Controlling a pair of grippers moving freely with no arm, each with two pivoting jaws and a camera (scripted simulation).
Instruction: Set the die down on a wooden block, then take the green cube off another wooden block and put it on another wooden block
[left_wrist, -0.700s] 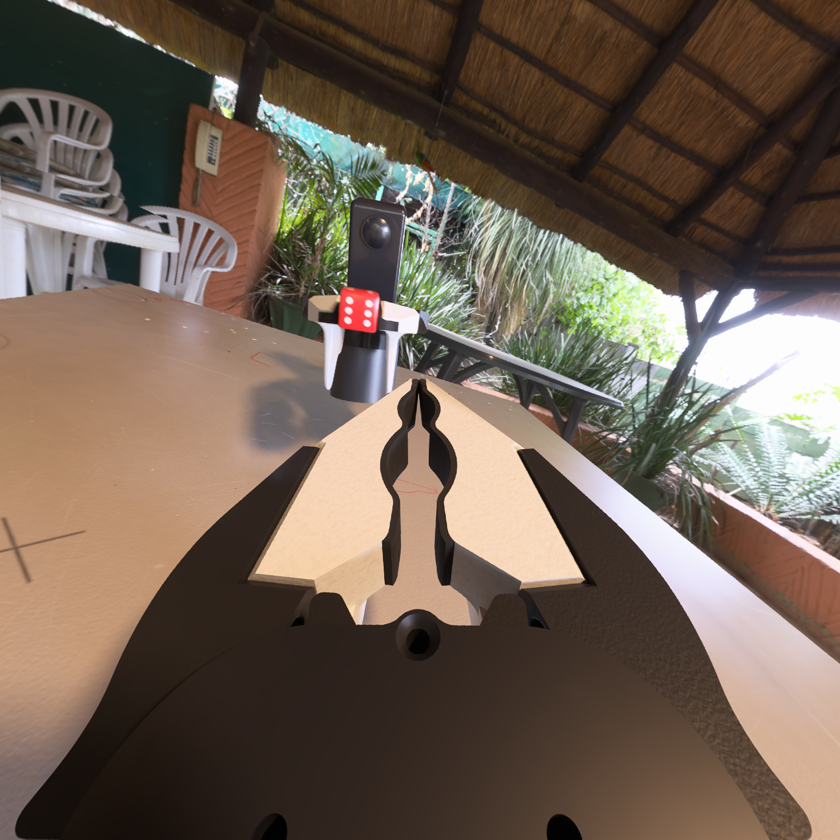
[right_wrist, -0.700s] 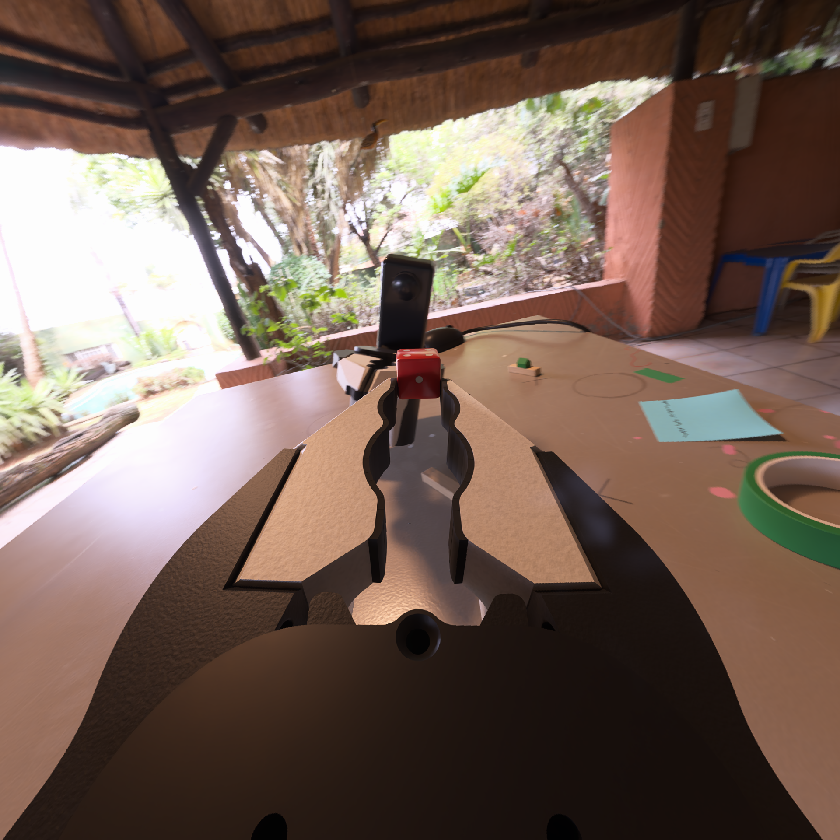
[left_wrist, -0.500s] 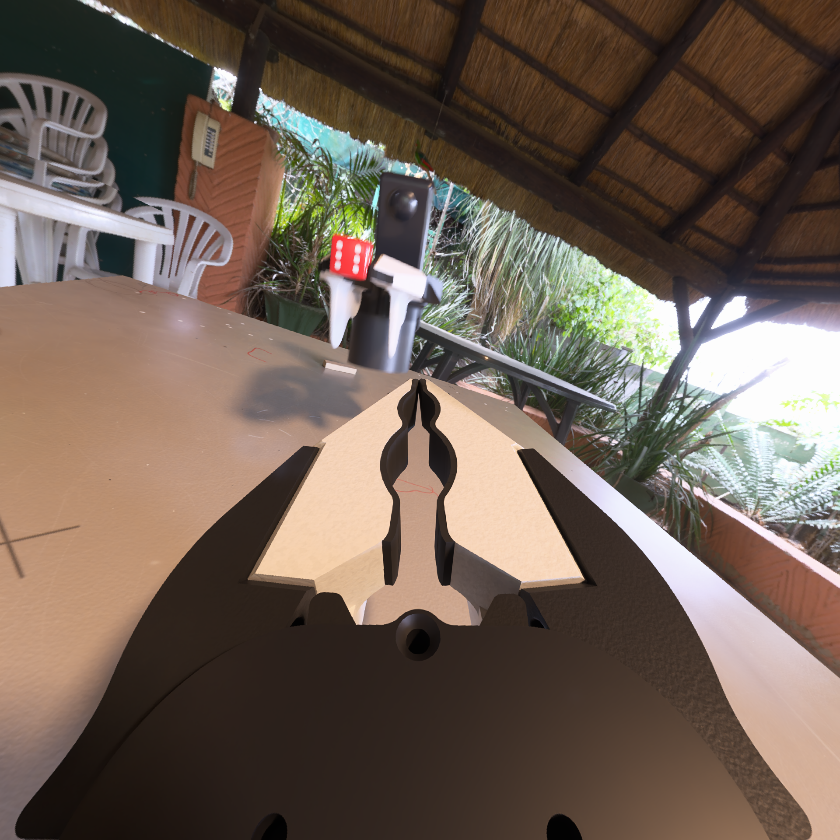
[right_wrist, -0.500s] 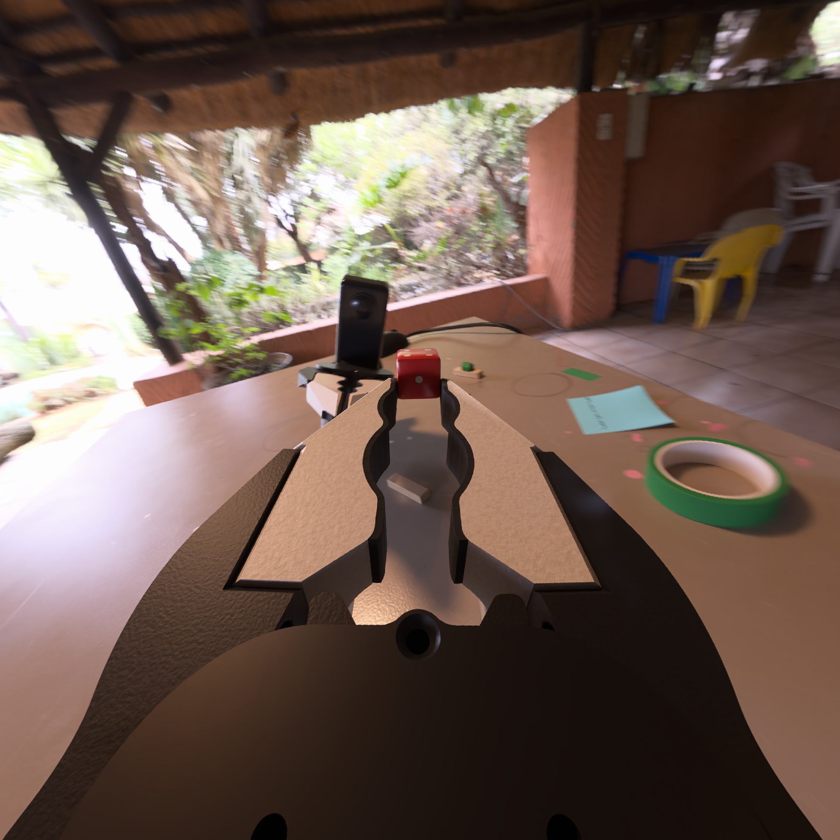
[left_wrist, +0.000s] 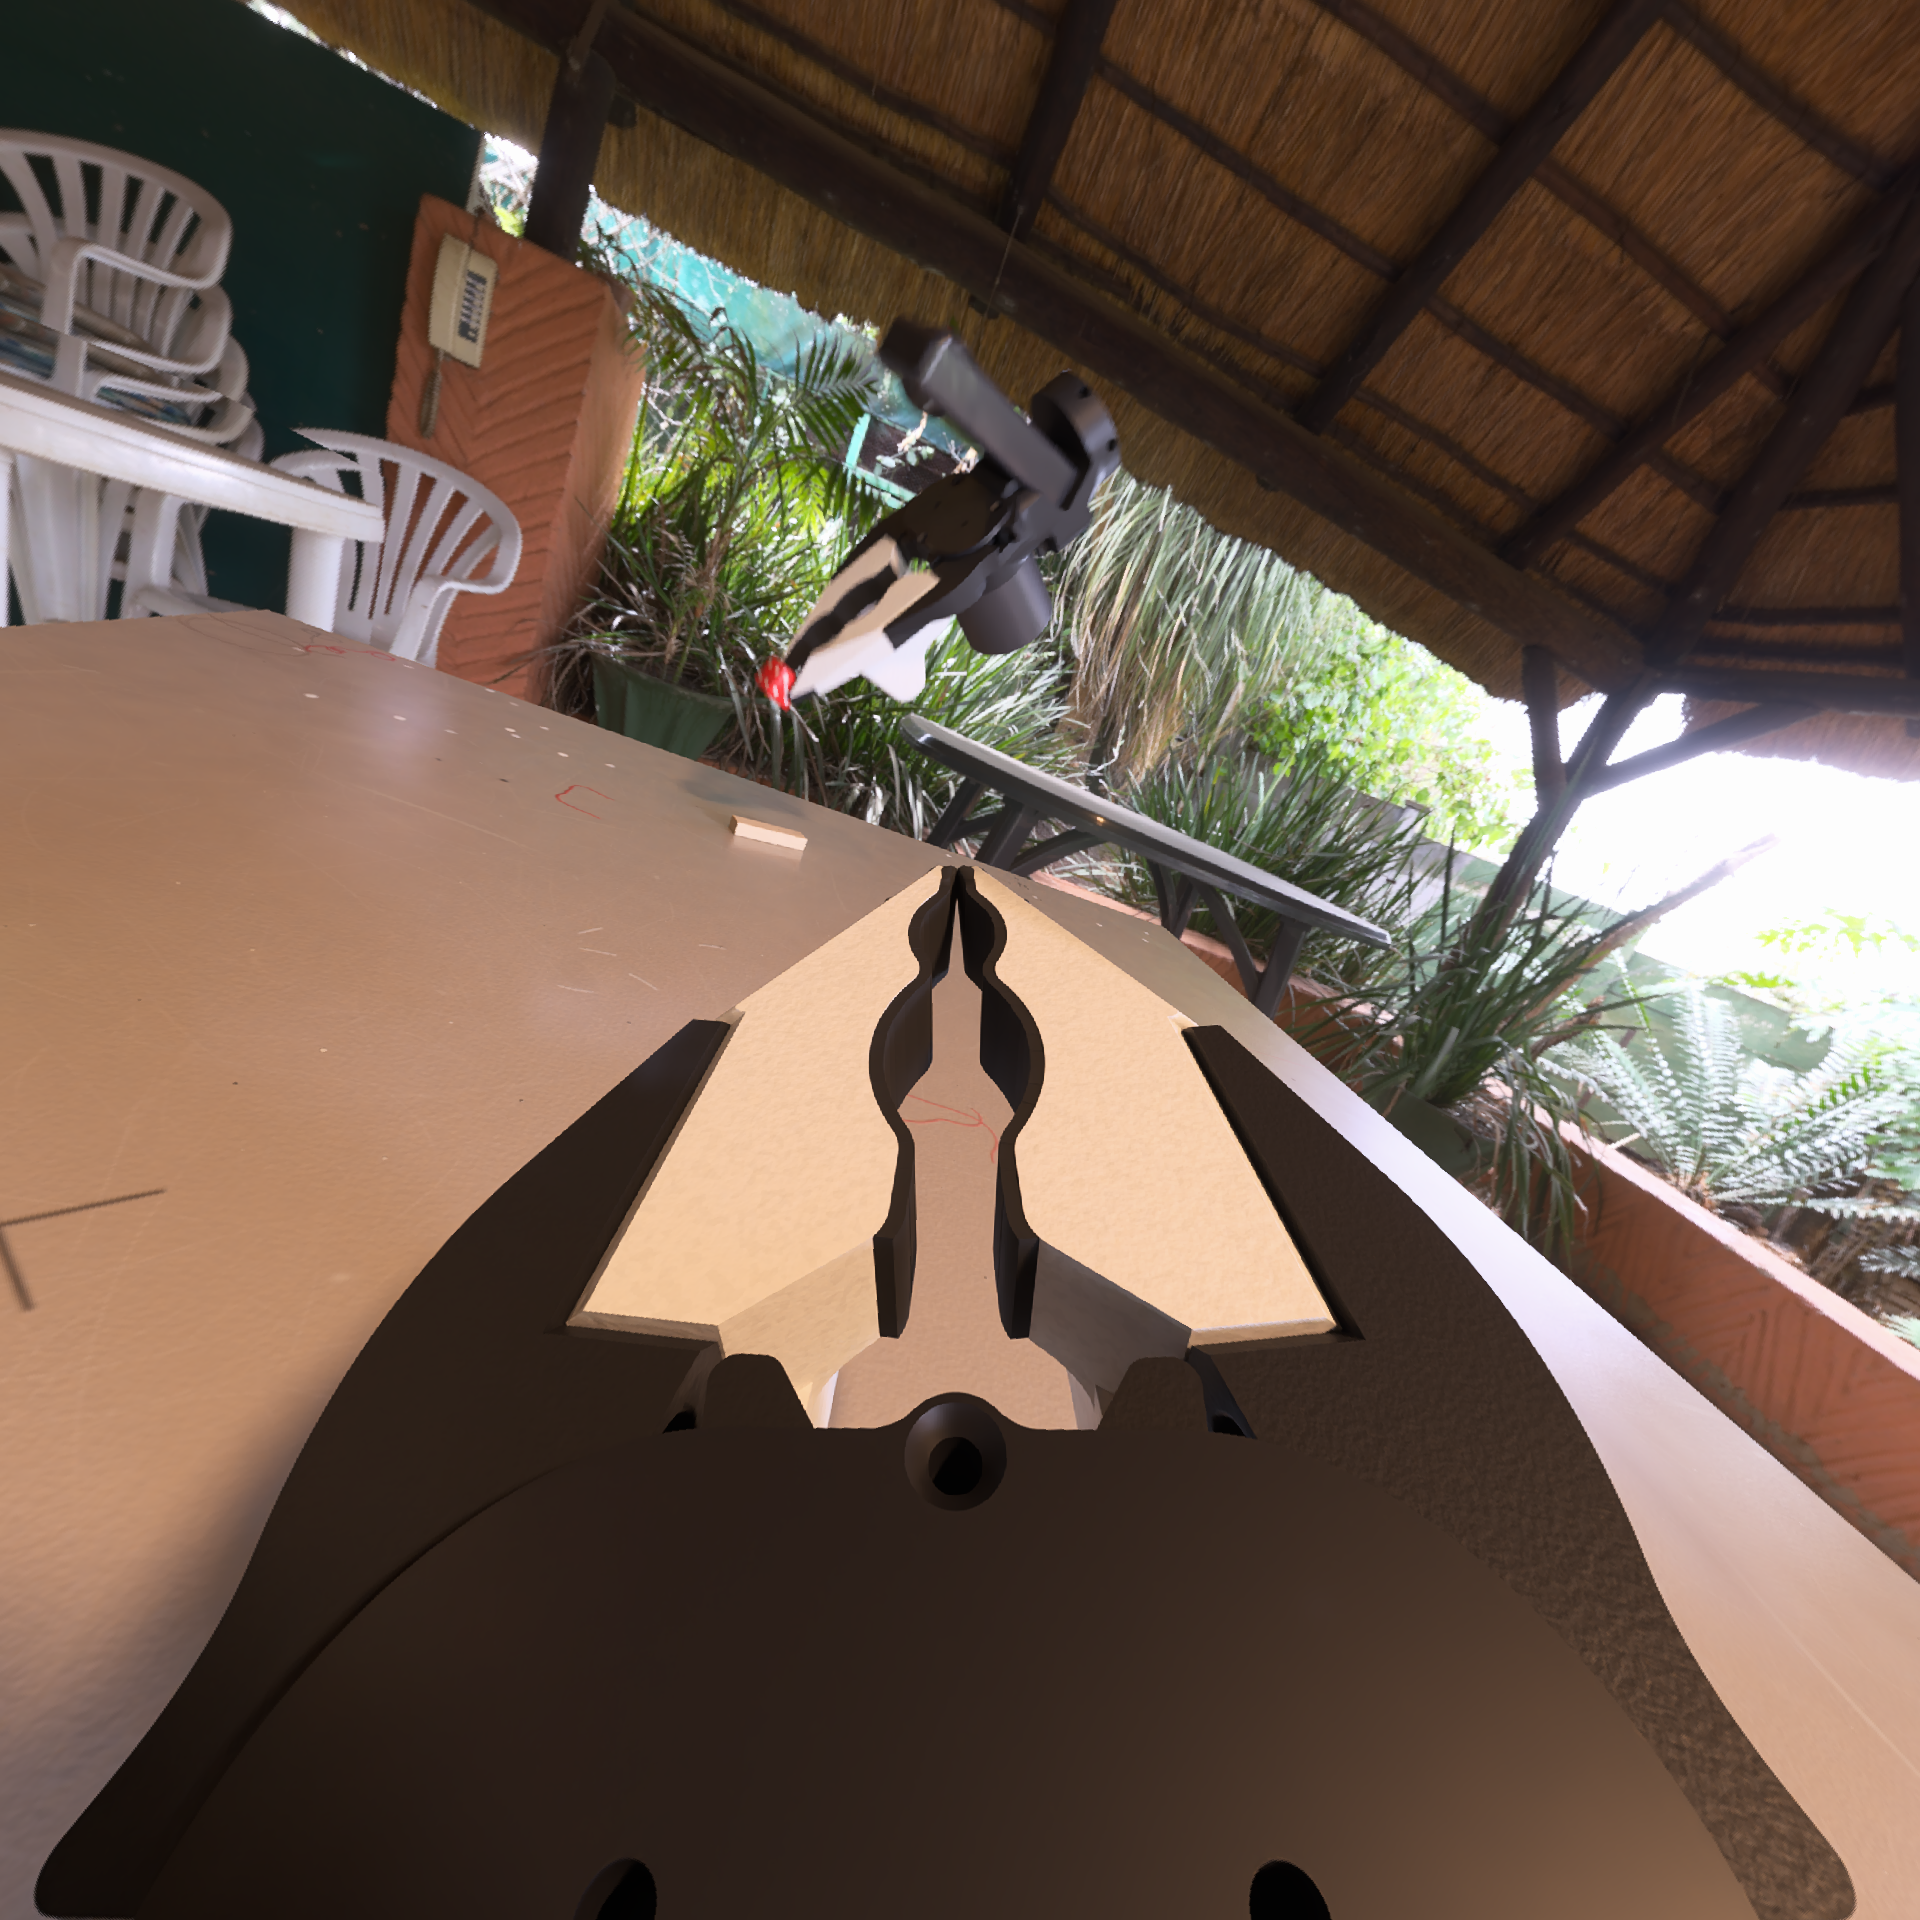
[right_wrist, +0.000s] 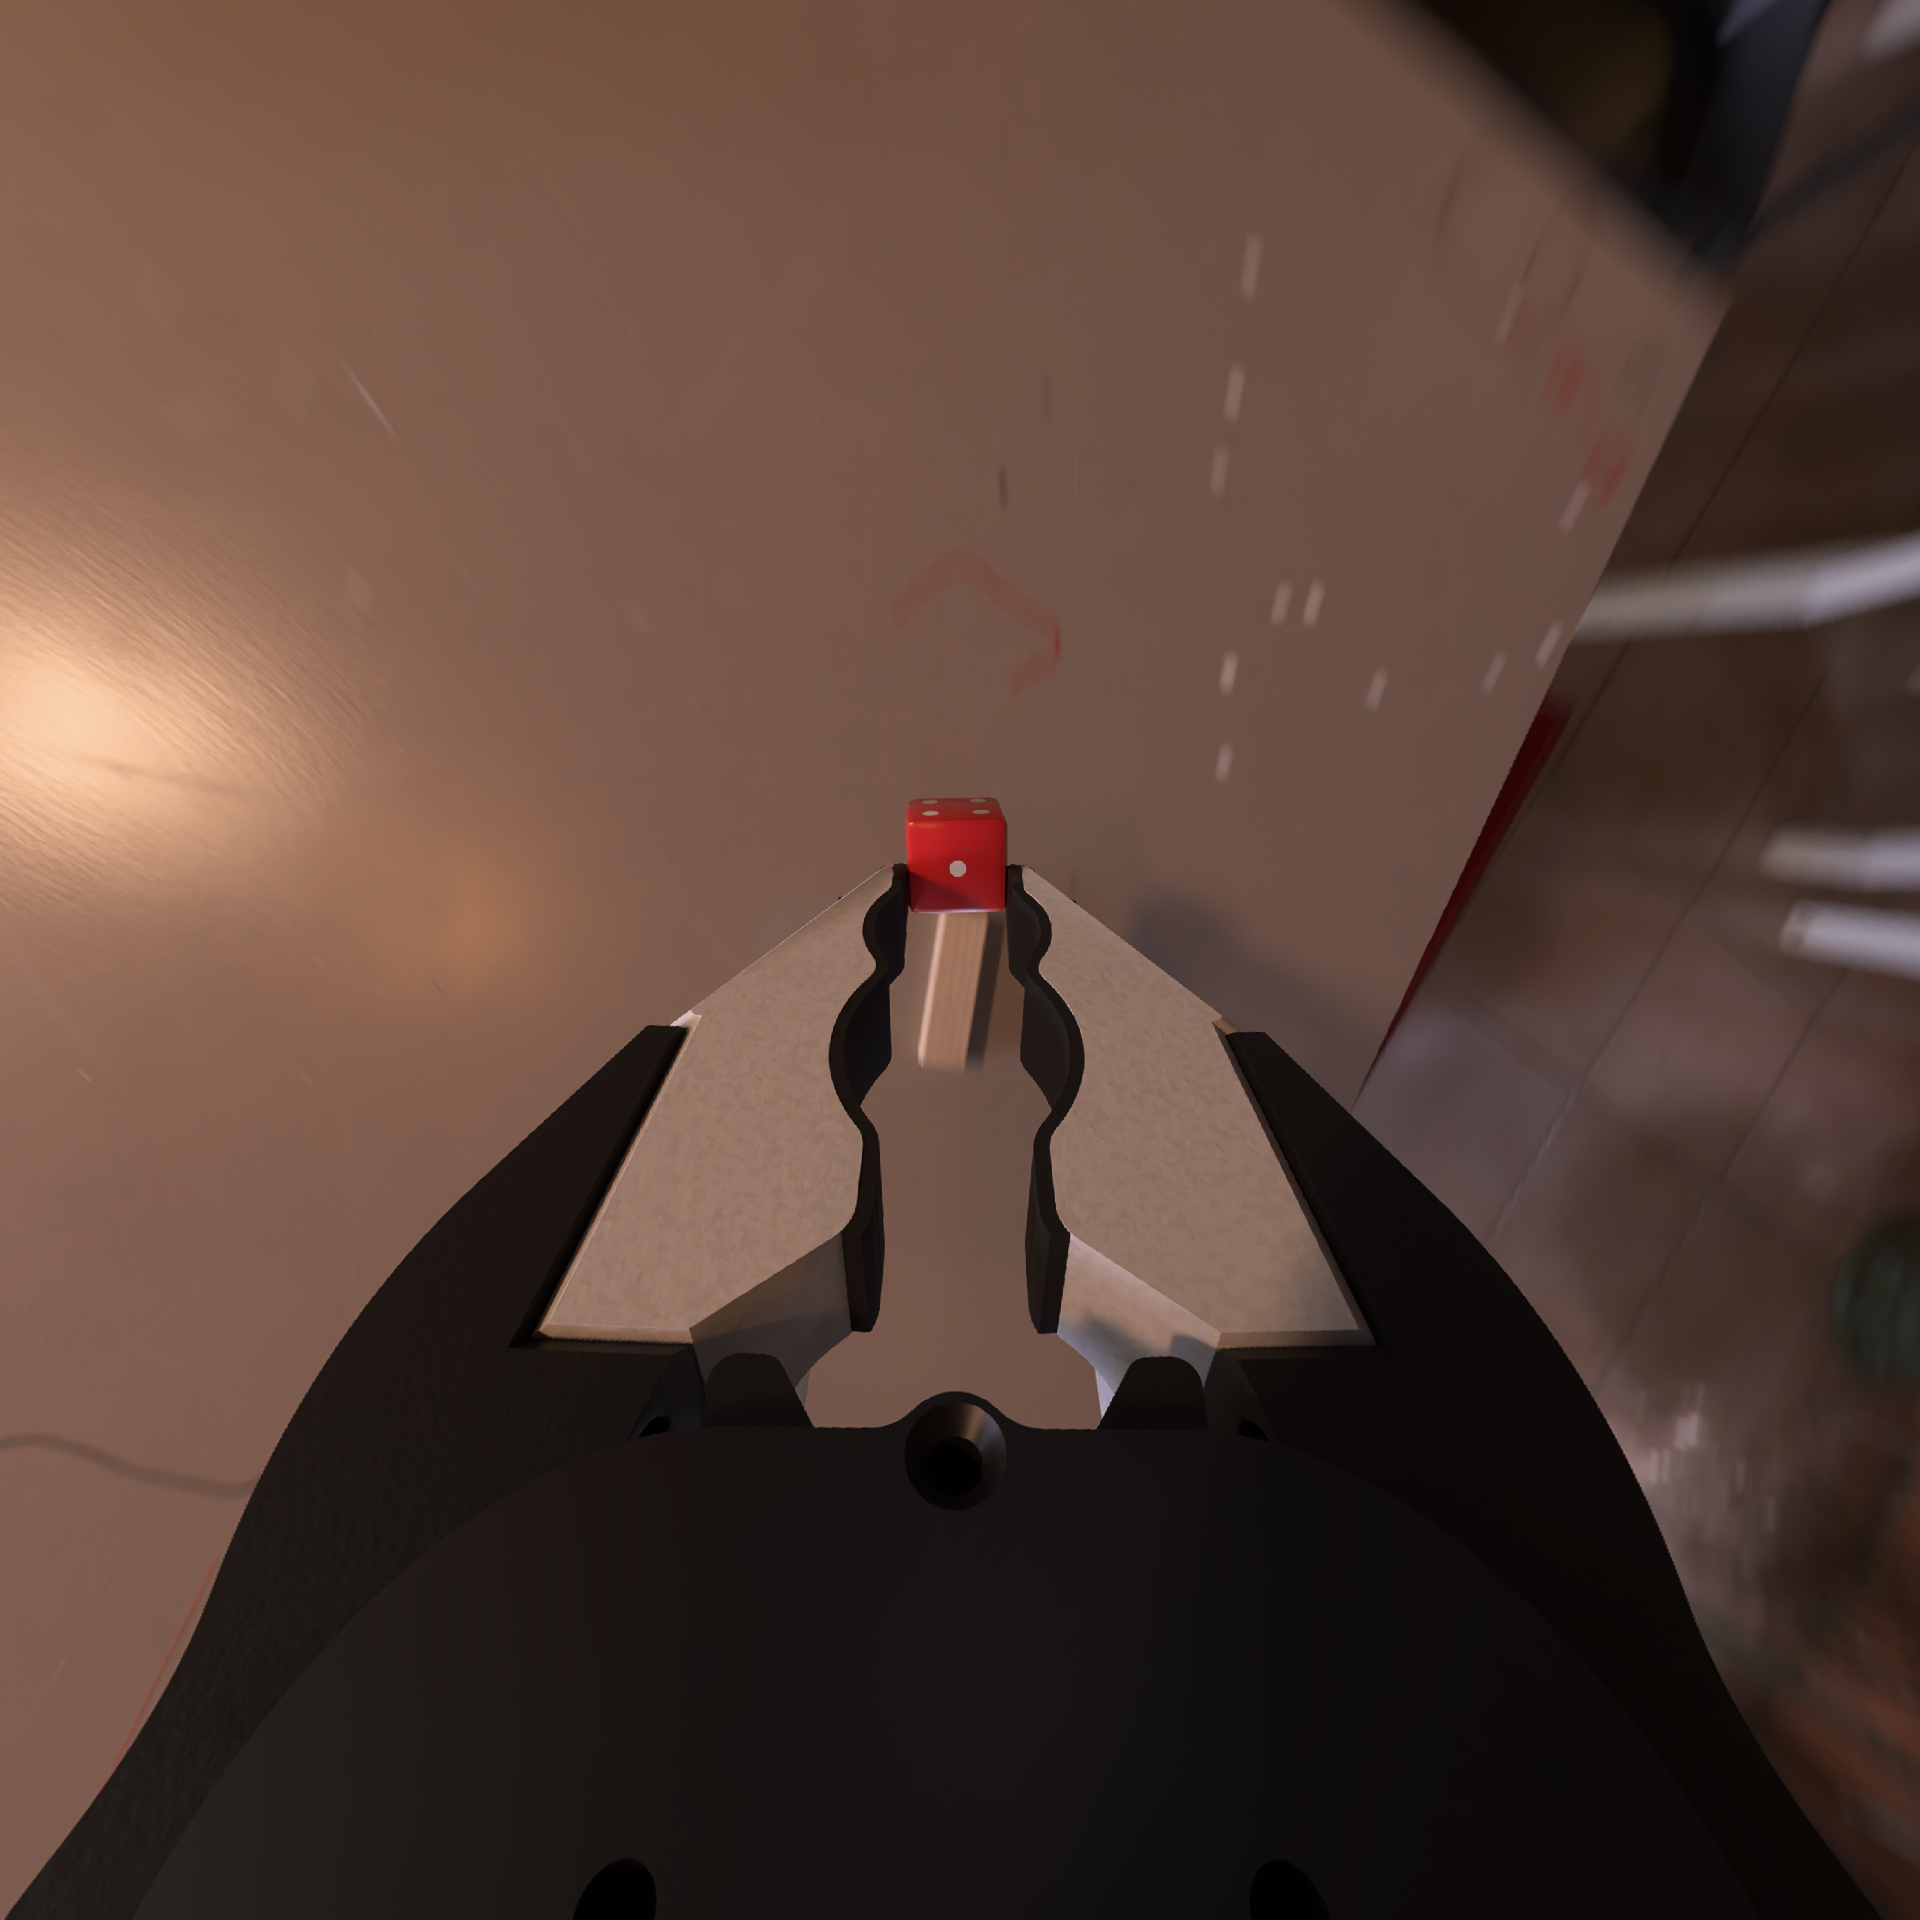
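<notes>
My right gripper (right_wrist: 956, 883) is shut on the red die (right_wrist: 956, 854), held at its fingertips. It points steeply down at the brown table (right_wrist: 623, 416), and a pale wooden block (right_wrist: 954, 987) shows on the table between its fingers, below the die. In the left wrist view the right gripper (left_wrist: 790, 681) hangs tilted in the air with the die (left_wrist: 774, 681) at its tip, above and a little beyond the wooden block (left_wrist: 767, 832). My left gripper (left_wrist: 956, 883) is shut and empty, low over the table. The green cube is not in view.
The table's edge (right_wrist: 1621, 582) runs along the right of the right wrist view, with blurred floor beyond. In the left wrist view the table's right edge (left_wrist: 1455, 1195) drops to plants and a low brick wall. White plastic chairs (left_wrist: 416, 540) stand past the far left.
My right gripper has risen, tipped forward and turned to point down at the table with the die still in it. The wooden block now lies under its fingers. My left gripper has hardly moved.
</notes>
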